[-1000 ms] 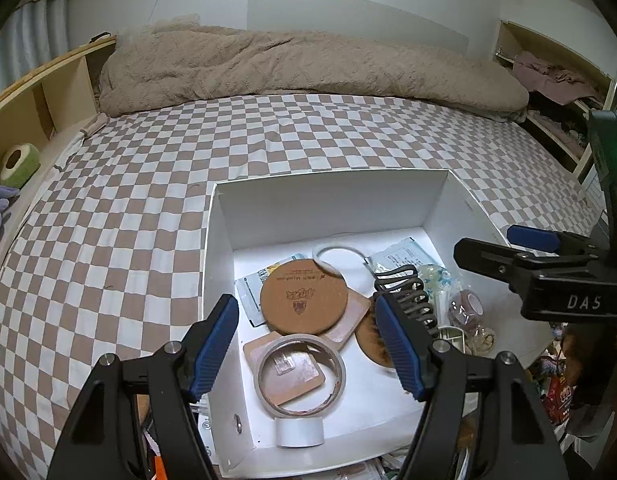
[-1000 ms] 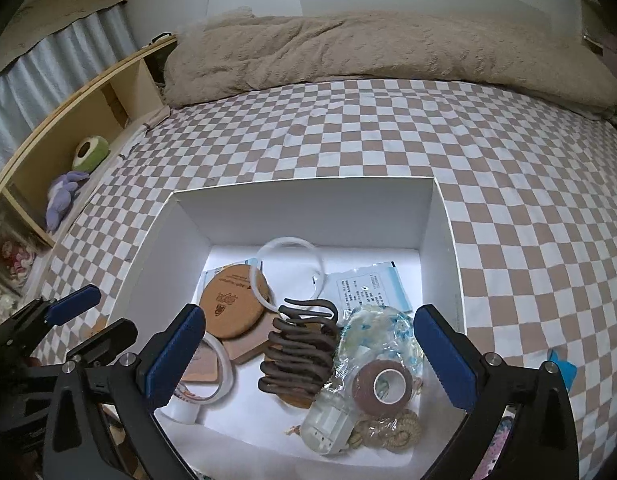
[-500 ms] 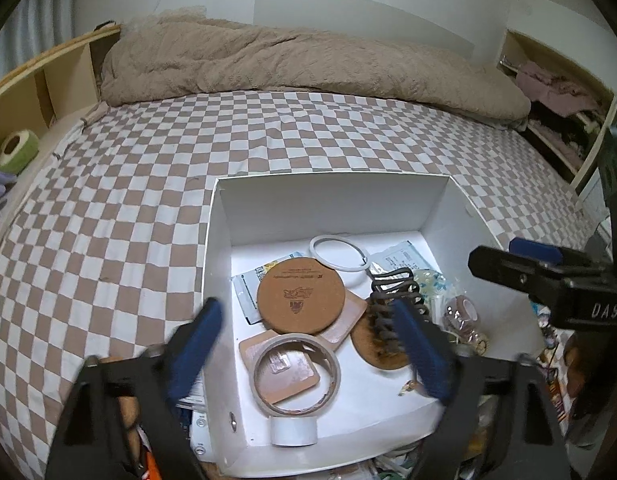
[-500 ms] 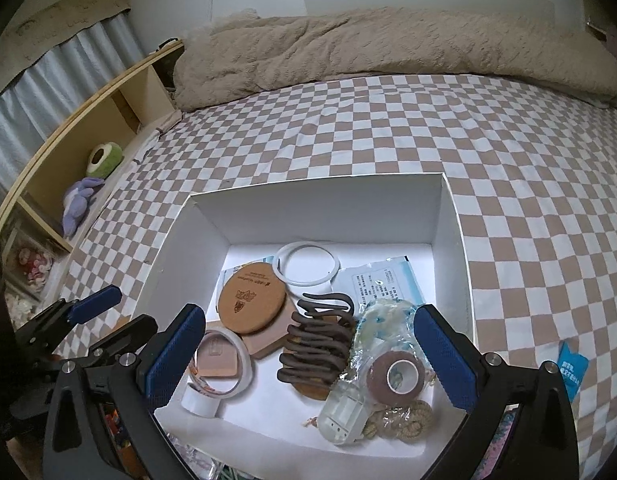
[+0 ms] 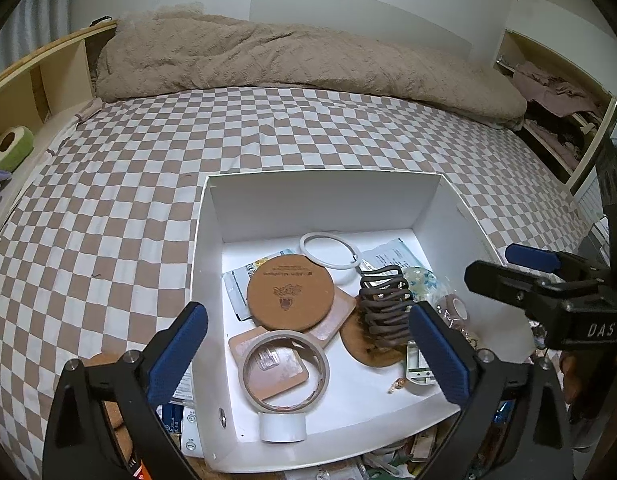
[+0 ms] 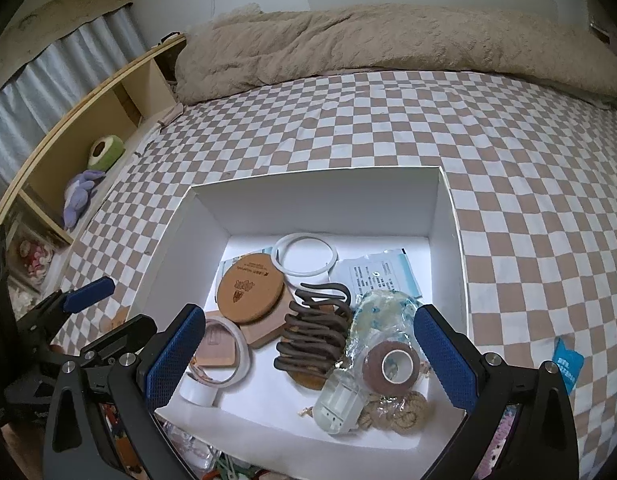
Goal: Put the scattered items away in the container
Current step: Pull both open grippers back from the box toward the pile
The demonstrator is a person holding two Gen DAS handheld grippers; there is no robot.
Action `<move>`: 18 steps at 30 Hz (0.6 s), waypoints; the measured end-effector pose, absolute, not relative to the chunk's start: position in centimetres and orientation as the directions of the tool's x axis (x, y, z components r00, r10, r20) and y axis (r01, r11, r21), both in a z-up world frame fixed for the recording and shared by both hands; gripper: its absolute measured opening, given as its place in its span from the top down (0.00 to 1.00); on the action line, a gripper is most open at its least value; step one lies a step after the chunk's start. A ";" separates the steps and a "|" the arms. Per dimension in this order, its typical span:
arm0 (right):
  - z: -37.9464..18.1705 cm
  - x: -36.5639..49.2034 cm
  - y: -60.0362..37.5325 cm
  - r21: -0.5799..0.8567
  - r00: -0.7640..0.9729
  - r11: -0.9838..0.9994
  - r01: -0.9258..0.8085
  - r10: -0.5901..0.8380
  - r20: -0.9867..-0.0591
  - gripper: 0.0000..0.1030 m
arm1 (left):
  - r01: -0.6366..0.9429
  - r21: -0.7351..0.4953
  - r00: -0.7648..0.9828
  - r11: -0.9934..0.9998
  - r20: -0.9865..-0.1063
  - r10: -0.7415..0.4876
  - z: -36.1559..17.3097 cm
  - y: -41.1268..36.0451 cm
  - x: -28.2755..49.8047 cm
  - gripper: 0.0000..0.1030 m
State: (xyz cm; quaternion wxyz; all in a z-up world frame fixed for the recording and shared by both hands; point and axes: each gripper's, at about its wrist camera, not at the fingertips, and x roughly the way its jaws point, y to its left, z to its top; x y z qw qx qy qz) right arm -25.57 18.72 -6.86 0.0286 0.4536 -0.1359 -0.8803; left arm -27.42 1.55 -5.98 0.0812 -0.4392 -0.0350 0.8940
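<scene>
Checkered bed (image 5: pixel 156 168); white box (image 5: pixel 324 204) filled; both hand-held grippers, left (image 5: pixel 308 340) just opening, right (image 6: pixel 308 348), spread, empty.

— What lettering can we actually read here?
— Only "DAS", white on the black body of the right gripper (image 5: pixel 548 276), at three o'clock in the left wrist view.
— And the round cork coaster (image 5: pixel 290 298)?
— We see a stamped line and an emblem, too small to read. The printed sachet (image 6: pixel 382 274) likewise.
</scene>
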 end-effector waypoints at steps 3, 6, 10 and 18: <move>-6.9 -25.4 18.5 0.249 -0.575 -0.966 -0.064 -0.168 -0.801 0.00 | -0.109 -0.135 -0.589 -0.985 -0.789 0.173 -6.0 1.5 -27.5 0.01; -6.9 -25.3 18.4 0.232 -0.572 -0.971 -0.058 -0.158 -0.805 0.00 | -0.109 -0.128 -0.593 -0.986 -0.788 0.168 -5.9 1.5 -27.4 0.01; -6.7 -25.0 18.3 0.218 -0.571 -0.974 -0.053 -0.150 -0.807 0.00 | -0.104 -0.137 -0.593 -0.985 -0.787 0.172 -5.7 1.3 -27.3 0.00; -5.3 -24.1 18.5 0.219 -0.591 -0.974 -0.056 -0.144 -0.794 0.00 | -0.083 -0.147 -0.617 -0.986 -0.769 0.166 -4.2 1.1 -26.4 0.00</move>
